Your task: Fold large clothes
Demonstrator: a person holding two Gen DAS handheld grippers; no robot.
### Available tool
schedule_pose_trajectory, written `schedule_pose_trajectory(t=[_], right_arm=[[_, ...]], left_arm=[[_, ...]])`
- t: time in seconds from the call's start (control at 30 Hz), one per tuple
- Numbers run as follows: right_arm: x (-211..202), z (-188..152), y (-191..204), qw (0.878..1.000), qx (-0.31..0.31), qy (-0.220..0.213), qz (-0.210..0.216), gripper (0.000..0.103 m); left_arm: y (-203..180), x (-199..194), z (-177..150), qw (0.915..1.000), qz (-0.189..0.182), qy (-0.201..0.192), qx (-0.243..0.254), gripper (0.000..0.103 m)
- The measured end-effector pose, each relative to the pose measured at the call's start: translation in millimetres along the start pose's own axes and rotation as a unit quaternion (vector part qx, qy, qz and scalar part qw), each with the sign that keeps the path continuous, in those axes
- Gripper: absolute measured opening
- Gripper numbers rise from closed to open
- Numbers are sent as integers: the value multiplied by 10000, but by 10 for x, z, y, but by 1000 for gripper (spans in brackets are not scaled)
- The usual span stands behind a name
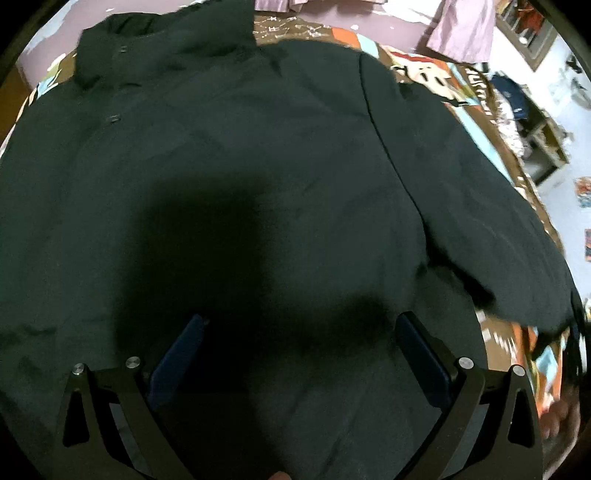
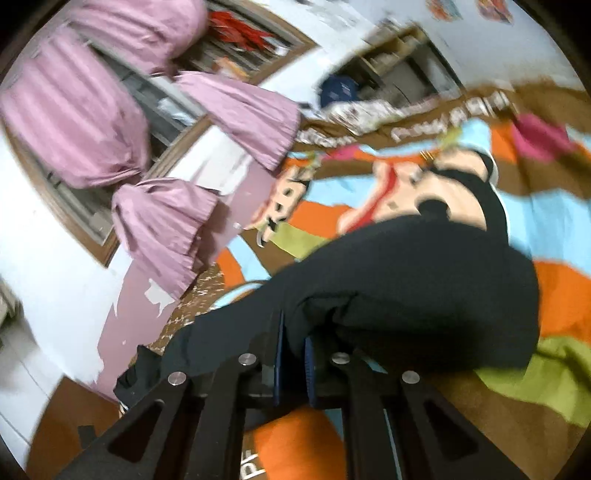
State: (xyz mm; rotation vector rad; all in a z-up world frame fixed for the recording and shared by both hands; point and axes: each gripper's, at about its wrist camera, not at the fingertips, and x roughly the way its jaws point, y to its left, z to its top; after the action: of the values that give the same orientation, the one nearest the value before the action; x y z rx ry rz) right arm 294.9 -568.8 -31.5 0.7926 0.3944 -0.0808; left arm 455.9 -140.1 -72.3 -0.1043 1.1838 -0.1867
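A large dark jacket (image 1: 240, 155) lies spread front-up on a colourful bedspread (image 1: 436, 74), collar at the far left, snaps down its front. Its right sleeve (image 1: 491, 221) runs down the right side. My left gripper (image 1: 299, 332) hovers open over the jacket's lower body, its jaws wide apart, holding nothing. In the right wrist view my right gripper (image 2: 293, 347) is shut on a fold of the jacket's dark fabric (image 2: 406, 280), which is lifted above the bedspread (image 2: 554, 295).
Pink curtains (image 2: 147, 118) hang at a window by the bed. A purple wall (image 1: 388, 22) lies beyond the bed's far edge. A shelf with clothes (image 1: 517, 107) stands at the right of the bed.
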Motion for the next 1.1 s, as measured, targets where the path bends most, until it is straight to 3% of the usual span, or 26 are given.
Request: schedule_pose_trajectory(t=[0.07,0.23,0.3,0.37,0.47,0.5,0.57,0.63,0.77,0.83,0.93,0.97,1.0,1.03,1.07,1.1], right_arm=[[-98,52,167,9993,-20,2,386,8],[-283,45,952,9922,-1151,-213,441,8],[-294,-35,1350,9834,-1744,-233,446,8],[-290,-210,1872,9645,-2581,-278,494,8],[-250,-567,2497,9282,-3655,-213,665,8],[-210,-785,2771,9059,-4157,-79,804,8],[-164,-1120,3042,8743,-4758,73,956,8],[-93,-1582,3294,8296,-5471,278,1082,8],[194,-2357,3396,7673,-6264,913,1031,8],[319,-2672,3305,7436,-6519,1191,889,9],[523,-3164,3123,6951,-6938,1802,551,26],[604,-3350,3012,6692,-7094,2167,449,42],[619,-3492,2929,6493,-7231,2330,355,50],[557,-3600,2865,6359,-7356,2315,289,50],[479,-3639,2820,6328,-7411,2228,268,50],[404,-3613,2786,6412,-7331,2243,326,50]], left_arm=[[175,-222,-61,9999,-105,-65,73,102],[762,-707,-340,9988,-482,-37,35,102],[940,-850,-445,9990,-457,8,-4,102],[1144,-993,-514,9993,-365,-7,-58,102],[1418,-1254,-616,9991,-322,-198,-216,102],[1524,-1358,-670,9987,-308,-292,-283,102],[1670,-1493,-708,9976,-288,-446,-448,102],[1908,-1674,-818,9954,-311,-594,-688,102],[2267,-1902,-1017,9901,-668,-781,-955,102],[2471,-2007,-1141,9878,-815,-814,-1045,102],[2624,-2013,-1239,9828,-1075,-814,-1259,102],[2683,-2044,-1215,9810,-1145,-818,-1338,102],[2723,-2055,-1258,9793,-1189,-828,-1416,102],[2757,-2051,-1266,9777,-1236,-843,-1475,102],[2778,-2035,-1264,9765,-1291,-850,-1503,102],[2811,-2016,-1239,9759,-1313,-865,-1513,102]])
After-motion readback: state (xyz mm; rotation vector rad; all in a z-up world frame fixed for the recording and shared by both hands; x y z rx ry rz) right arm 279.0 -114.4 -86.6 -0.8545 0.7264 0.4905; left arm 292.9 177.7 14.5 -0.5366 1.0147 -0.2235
